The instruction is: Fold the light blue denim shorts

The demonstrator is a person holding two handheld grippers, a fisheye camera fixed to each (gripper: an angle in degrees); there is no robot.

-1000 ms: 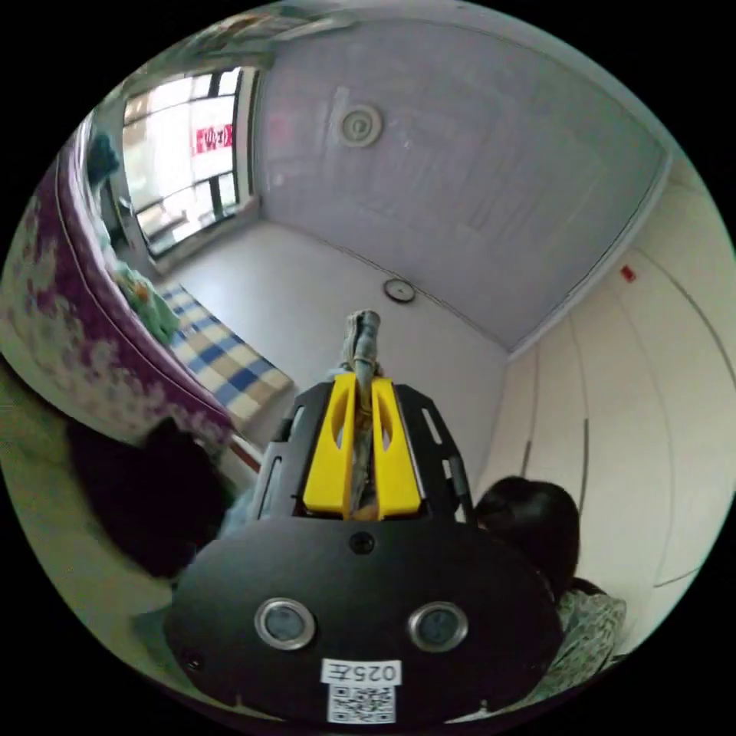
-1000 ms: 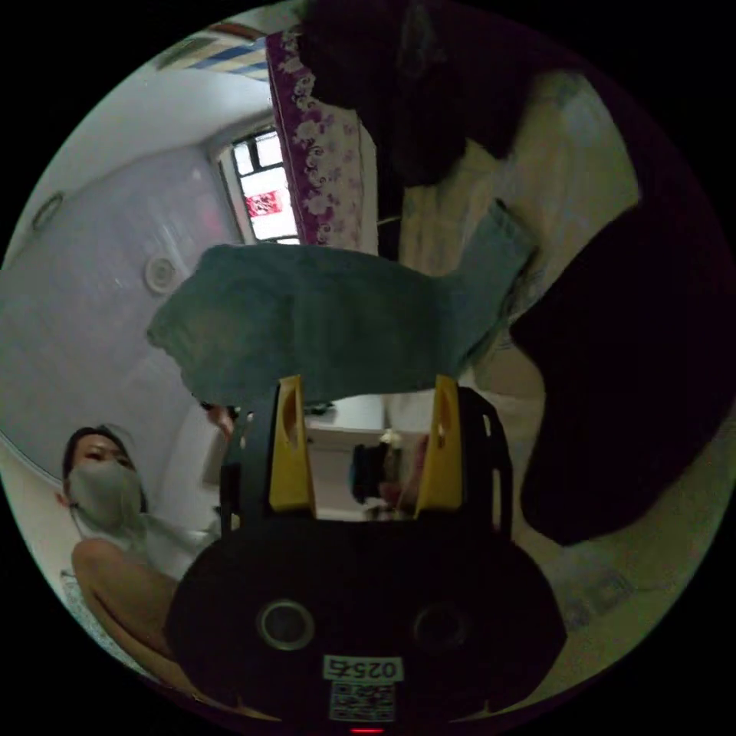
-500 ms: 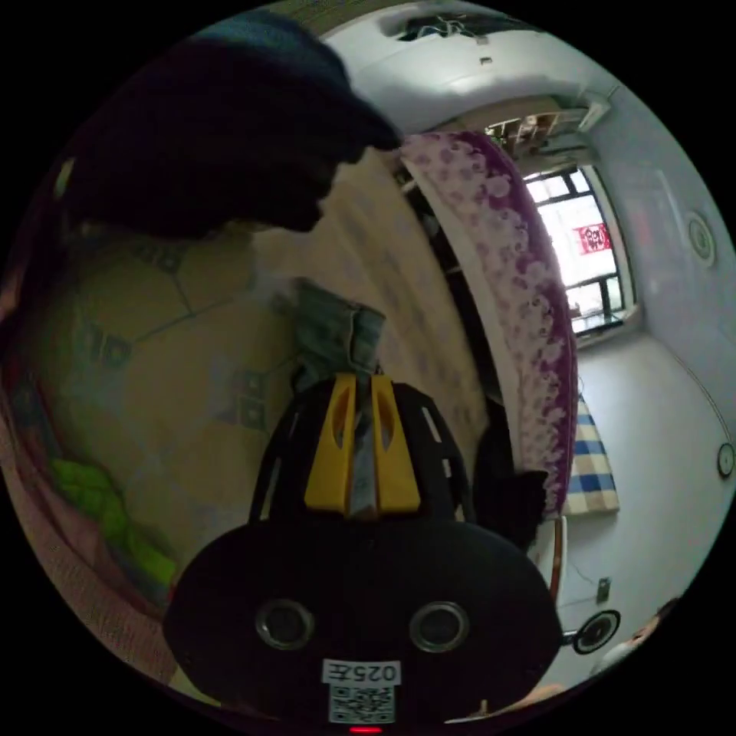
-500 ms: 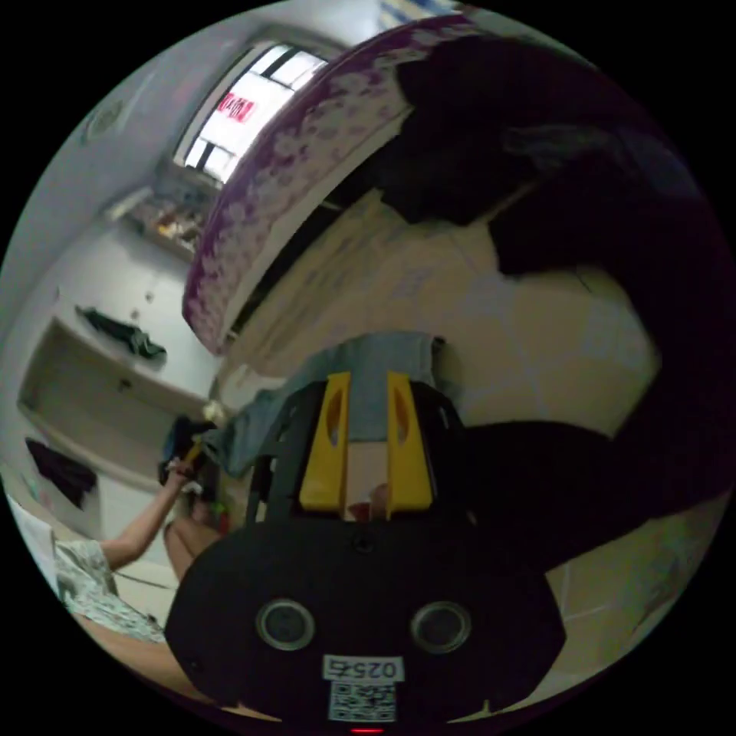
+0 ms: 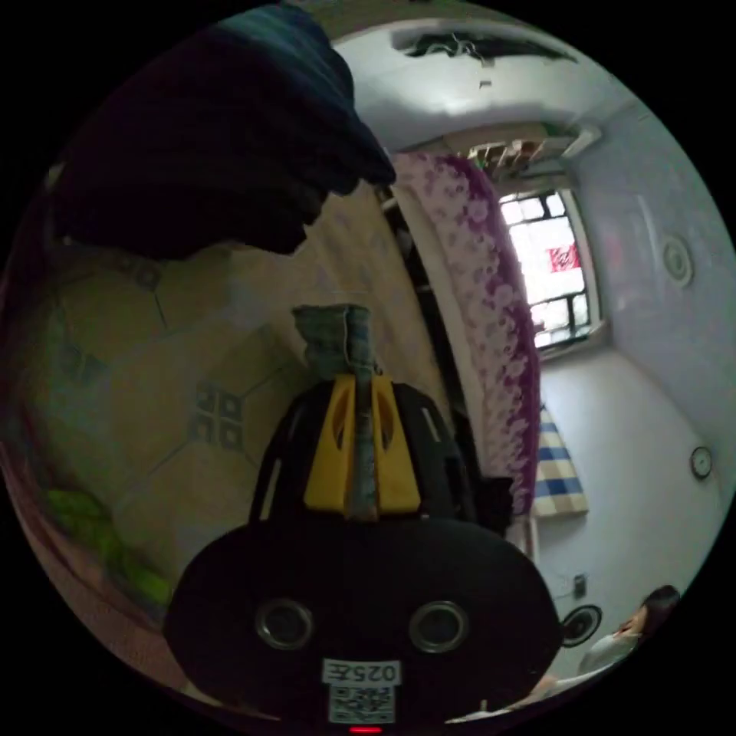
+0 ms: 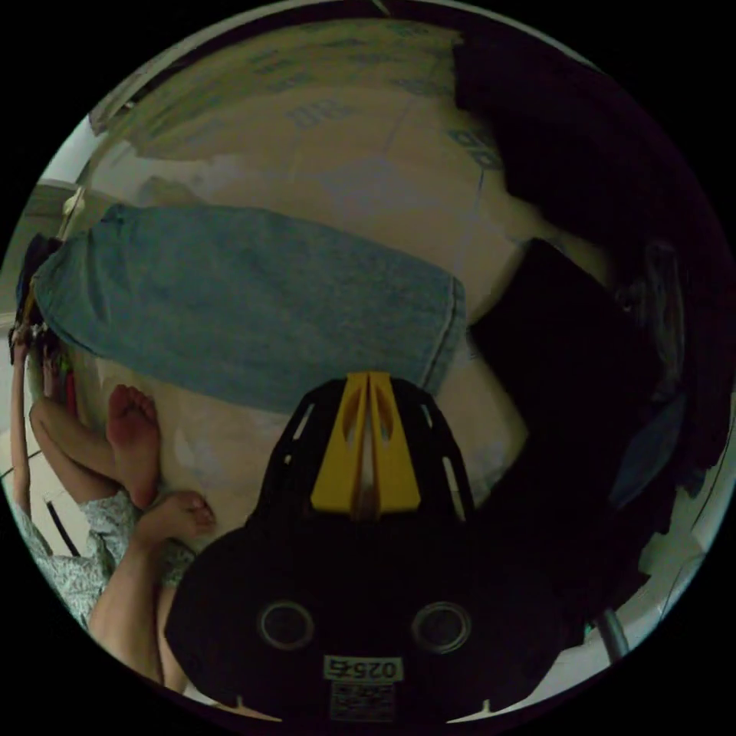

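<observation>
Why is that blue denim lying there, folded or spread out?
Spread out: the denim shorts lie flat across the yellowish mat, while the left gripper pinches one bunched edge.

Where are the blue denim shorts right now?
In the right gripper view, the denim shorts lie spread on the pale bed sheet, left of dark clothes; the left gripper pinches one bunched edge.

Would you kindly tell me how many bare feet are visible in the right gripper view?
2: one foot sole-up beside the denim shorts; another foot just below it.

Bedroom: floral mattress (image 5: 491, 322), wall clock (image 5: 700, 462)
</observation>
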